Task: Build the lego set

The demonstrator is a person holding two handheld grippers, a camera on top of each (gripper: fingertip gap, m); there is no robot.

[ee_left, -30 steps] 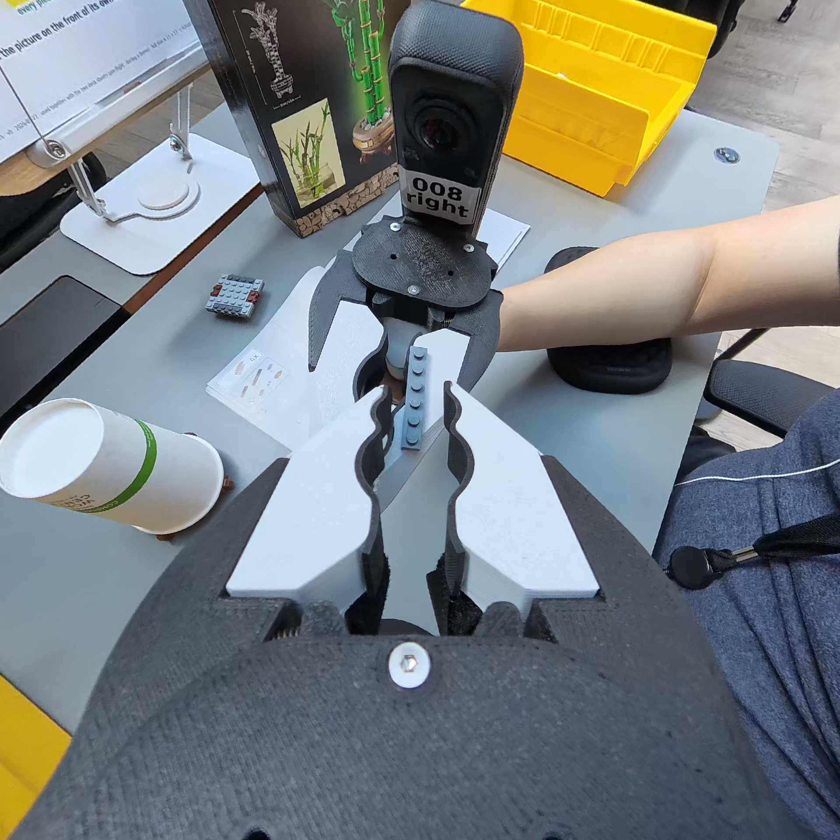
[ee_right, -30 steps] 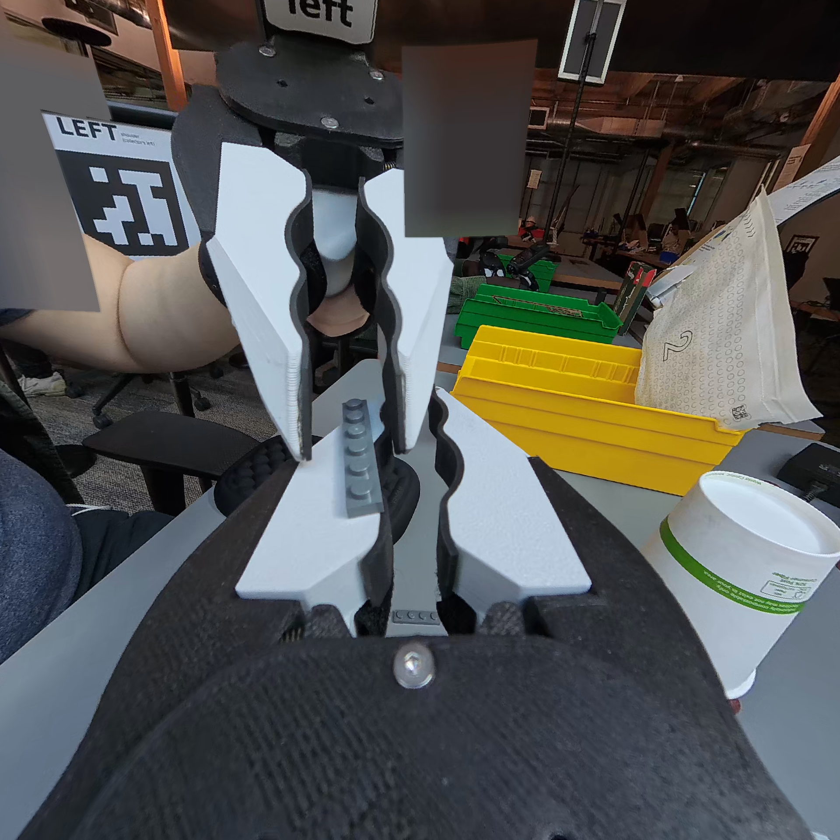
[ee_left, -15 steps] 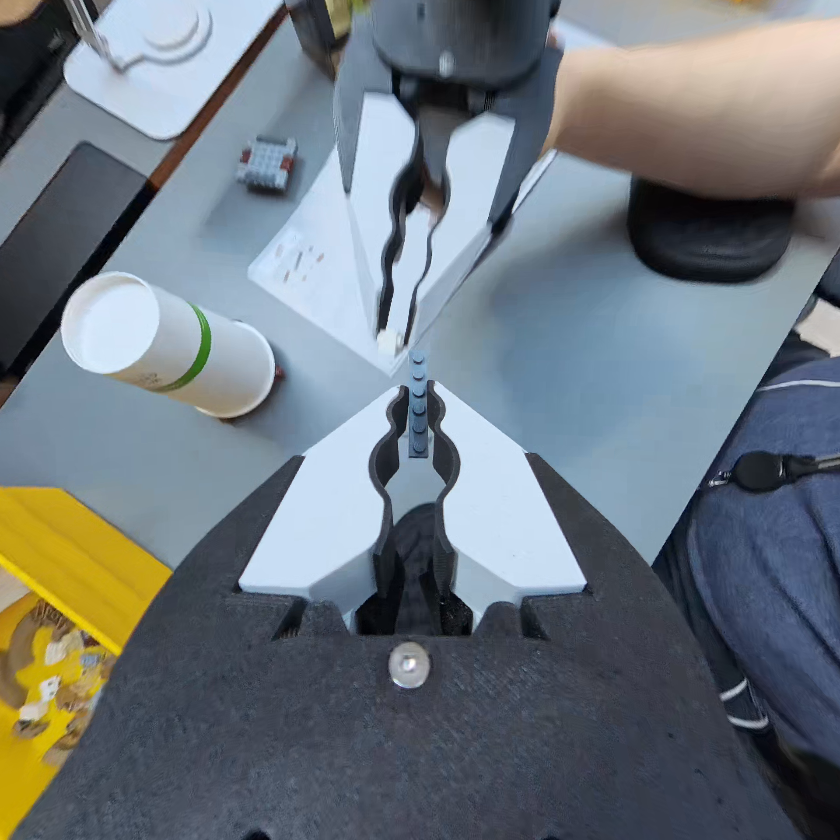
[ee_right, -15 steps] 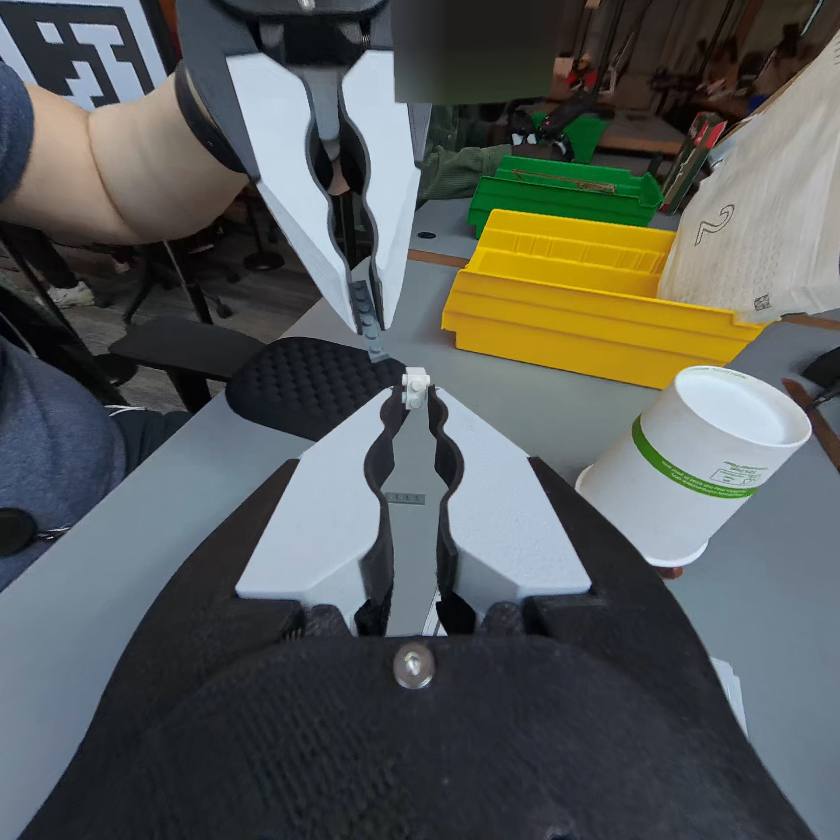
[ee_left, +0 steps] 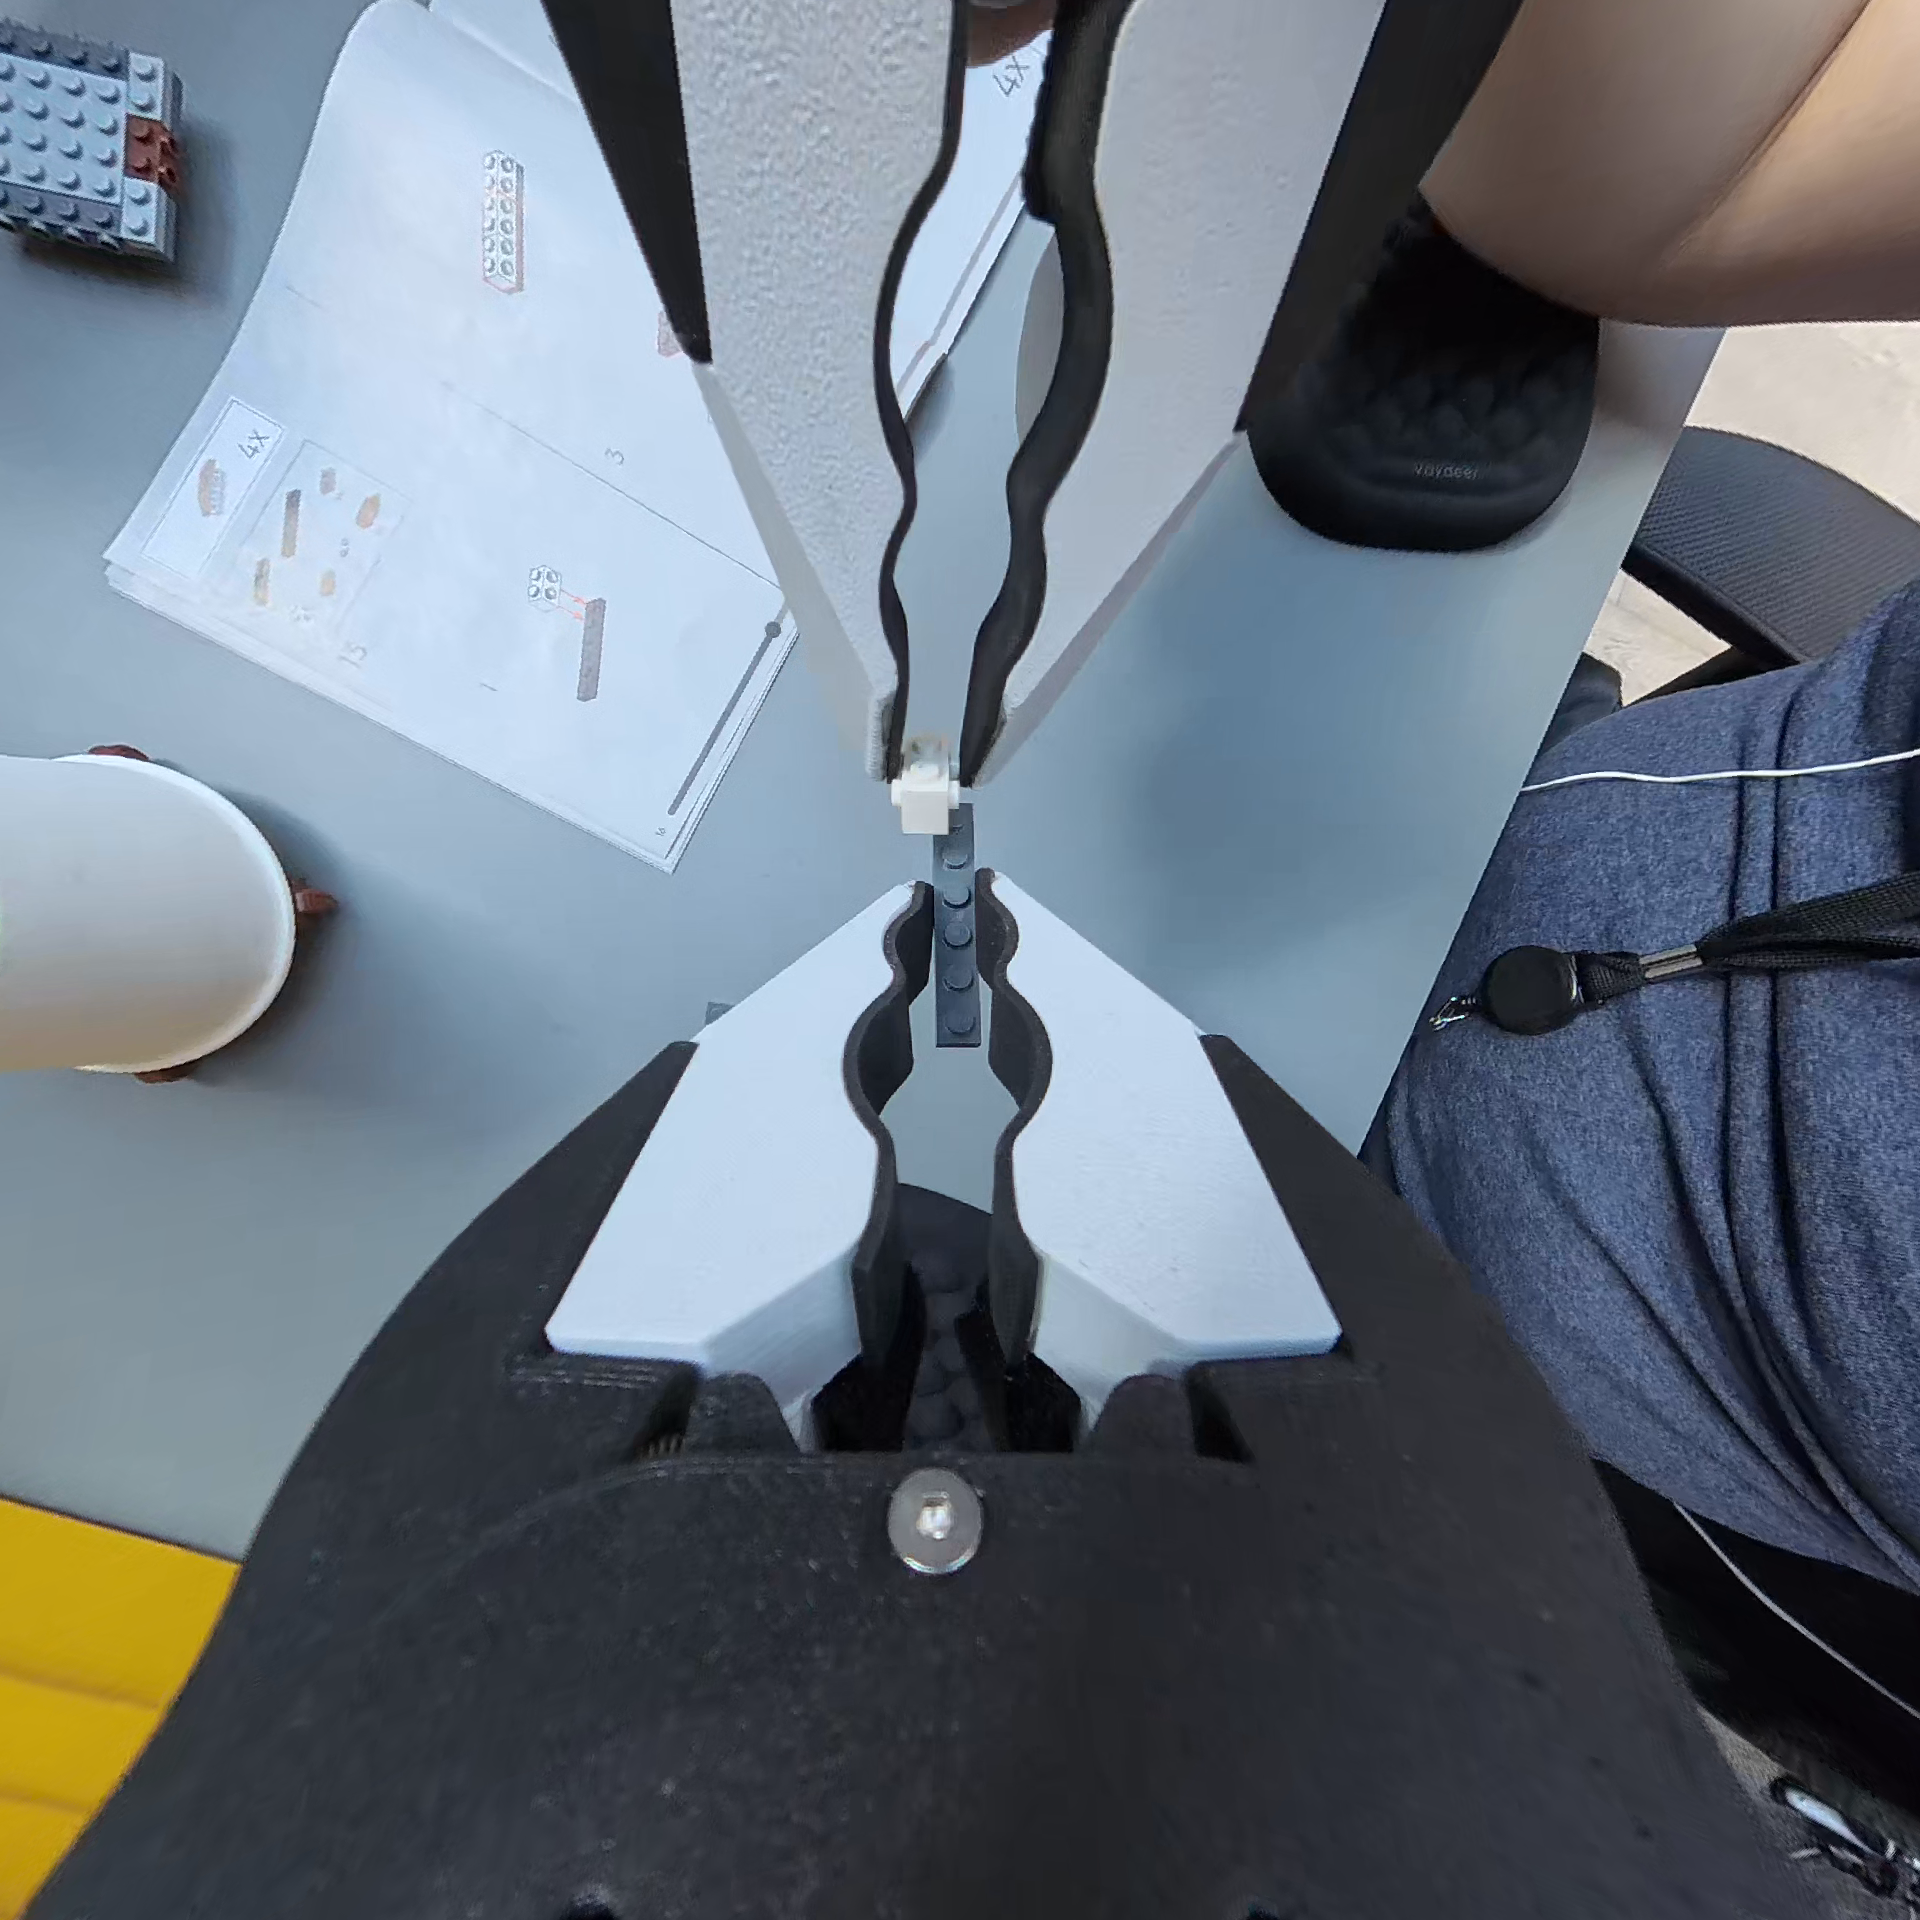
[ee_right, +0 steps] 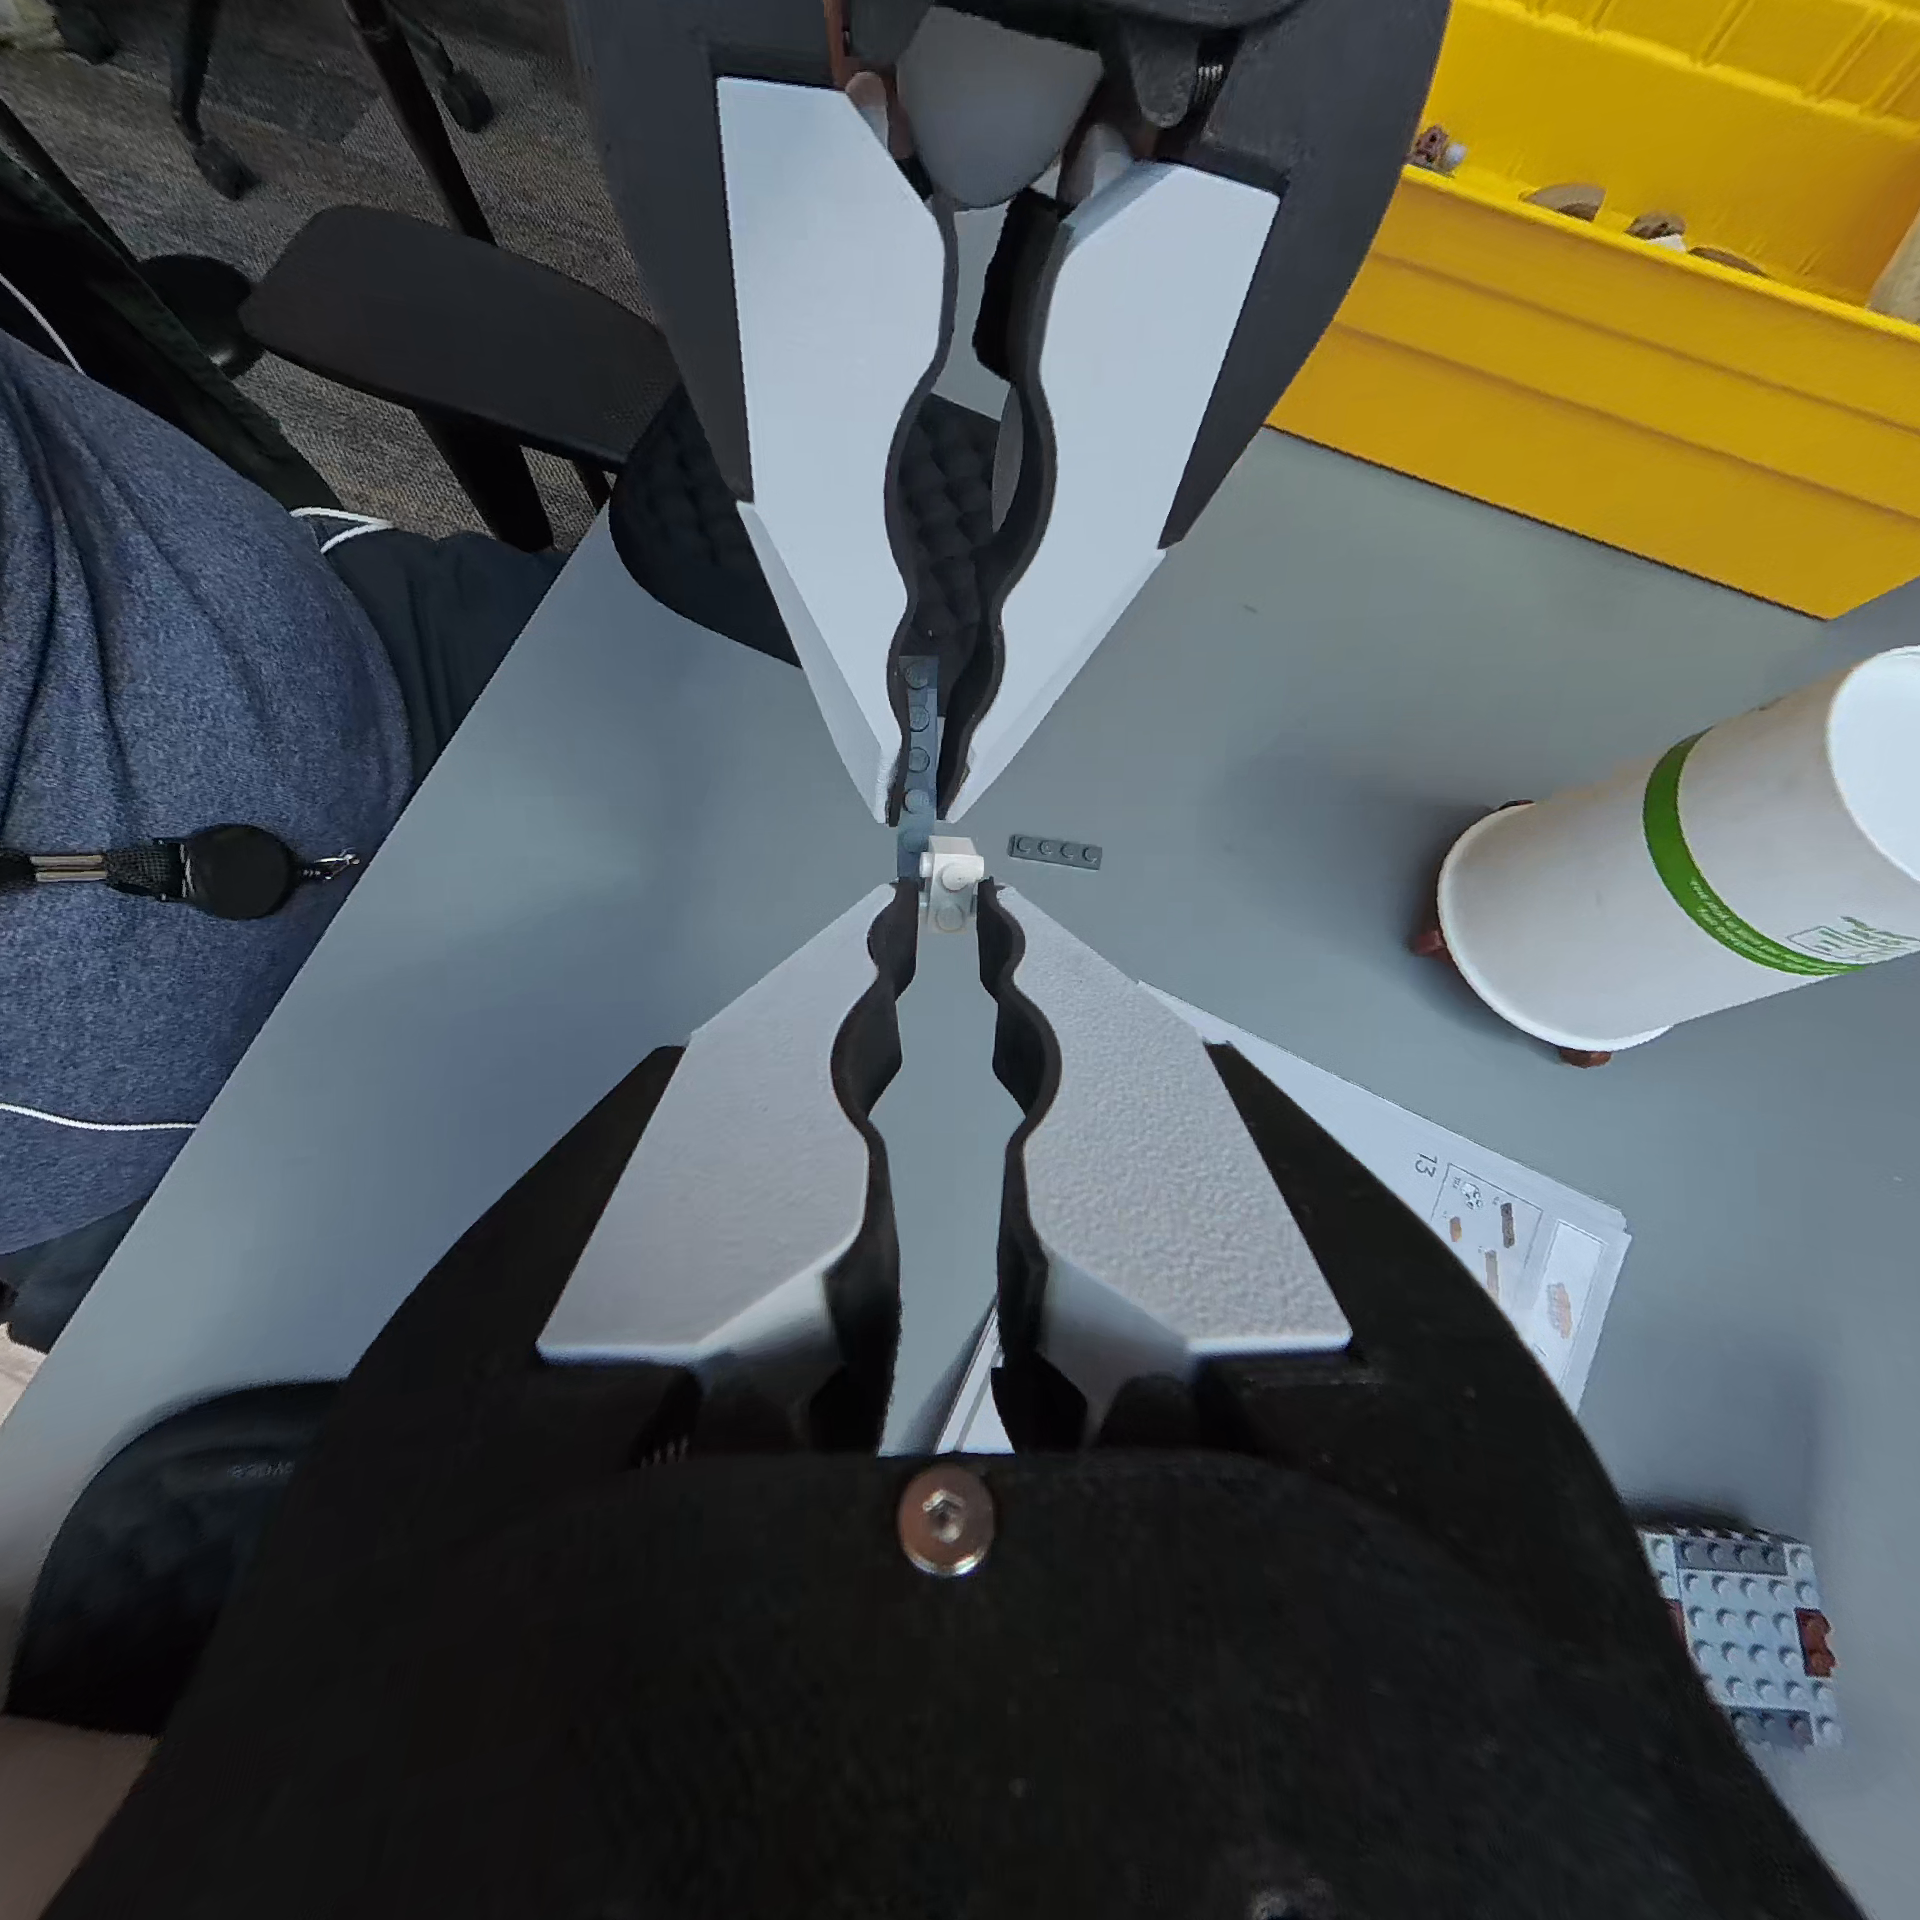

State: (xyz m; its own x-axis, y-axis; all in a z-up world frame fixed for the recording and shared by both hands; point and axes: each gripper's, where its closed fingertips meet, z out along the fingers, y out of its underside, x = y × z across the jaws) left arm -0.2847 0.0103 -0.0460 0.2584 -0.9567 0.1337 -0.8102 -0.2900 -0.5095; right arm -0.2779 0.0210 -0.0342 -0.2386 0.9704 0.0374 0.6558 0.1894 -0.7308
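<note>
Where fingers clench grey plate (ee_left: 956, 935) and white brick (ee_right: 951, 883), contact stays unclear.

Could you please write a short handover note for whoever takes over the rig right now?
Left claw: shut on the dark grey plate, held above the table.
Right claw: shut on the small white brick, which meets the plate's free end; whether it is pressed home cannot be told.
Spare dark plate lies on the table; the grey base assembly sits beside the open instruction booklet.
Left to do: seat the brick, then follow the booklet.
</note>
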